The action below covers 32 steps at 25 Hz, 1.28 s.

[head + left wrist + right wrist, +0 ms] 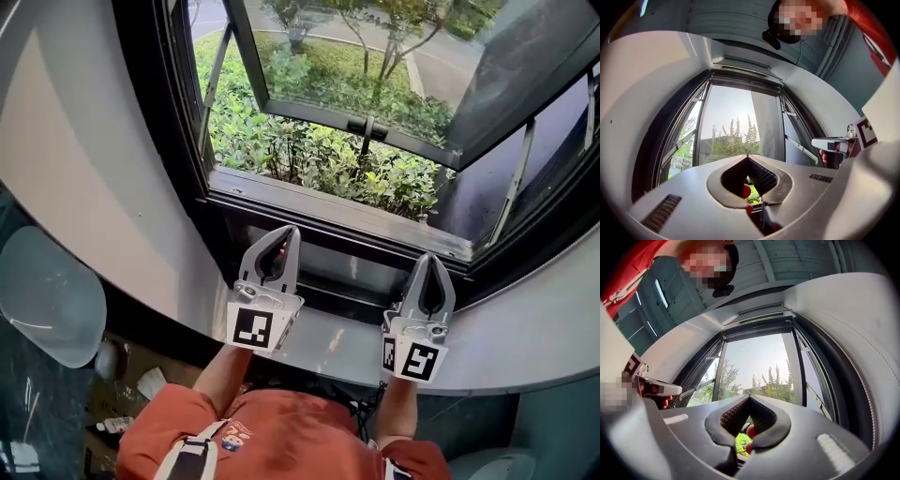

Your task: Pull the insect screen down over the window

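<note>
Your left gripper (287, 234) and right gripper (430, 262) are squeezed shut, empty; spread them before reaching the top rail (746, 79) at 12 o'clock.

Sash (319, 112): swung outward, leaving a gap below, down to the sill (328, 208).
Stay arms (217, 80): slant across both sides of the gap.
Handle (366, 127): juts mid-rail.
Beyond: shrubs (309, 159) outside, below sill level.

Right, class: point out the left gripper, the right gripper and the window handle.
left gripper (287, 232), head view, shut jaw tips.
right gripper (432, 260), head view, shut jaw tips.
window handle (367, 126), head view, its dark middle.
</note>
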Motion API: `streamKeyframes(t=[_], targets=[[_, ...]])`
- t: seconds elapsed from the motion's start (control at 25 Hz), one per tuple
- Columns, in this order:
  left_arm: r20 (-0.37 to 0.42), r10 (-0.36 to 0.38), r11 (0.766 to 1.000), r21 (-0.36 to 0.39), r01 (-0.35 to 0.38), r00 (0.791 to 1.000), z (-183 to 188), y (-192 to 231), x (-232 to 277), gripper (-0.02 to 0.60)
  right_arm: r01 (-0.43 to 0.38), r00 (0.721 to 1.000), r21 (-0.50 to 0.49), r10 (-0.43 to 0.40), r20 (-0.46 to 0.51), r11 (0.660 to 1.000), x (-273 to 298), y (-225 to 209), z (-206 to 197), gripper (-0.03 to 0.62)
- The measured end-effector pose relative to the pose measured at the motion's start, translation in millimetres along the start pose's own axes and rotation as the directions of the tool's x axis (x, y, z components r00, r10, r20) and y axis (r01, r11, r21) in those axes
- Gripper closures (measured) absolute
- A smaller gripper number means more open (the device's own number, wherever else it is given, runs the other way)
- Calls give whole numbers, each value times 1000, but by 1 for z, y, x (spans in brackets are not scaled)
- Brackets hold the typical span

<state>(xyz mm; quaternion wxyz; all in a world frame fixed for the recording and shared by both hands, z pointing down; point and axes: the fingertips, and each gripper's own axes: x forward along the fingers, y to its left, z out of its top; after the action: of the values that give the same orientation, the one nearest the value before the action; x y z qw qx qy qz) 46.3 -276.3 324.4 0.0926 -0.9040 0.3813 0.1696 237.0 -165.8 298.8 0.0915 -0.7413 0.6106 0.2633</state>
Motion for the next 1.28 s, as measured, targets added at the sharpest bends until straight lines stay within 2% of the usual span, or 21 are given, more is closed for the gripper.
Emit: streamKeyframes(t=[0.28, 0.6, 0.88, 1.28], targets=[[83, 3, 999, 33, -5, 997, 36, 7, 21, 577, -31, 990, -94, 44, 132, 995, 34, -1, 47, 585], [177, -1, 993, 115, -20, 984, 82, 17, 51, 577, -31, 970, -212, 81, 231, 977, 70, -18, 93, 585], [312, -6, 982, 183, -54, 950, 143, 33, 76, 577, -12, 940, -311, 116, 319, 950, 101, -31, 148, 585], [381, -56, 970, 239, -40, 923, 211, 45, 117, 577, 24, 910, -392, 142, 389, 920, 150, -51, 205, 585]])
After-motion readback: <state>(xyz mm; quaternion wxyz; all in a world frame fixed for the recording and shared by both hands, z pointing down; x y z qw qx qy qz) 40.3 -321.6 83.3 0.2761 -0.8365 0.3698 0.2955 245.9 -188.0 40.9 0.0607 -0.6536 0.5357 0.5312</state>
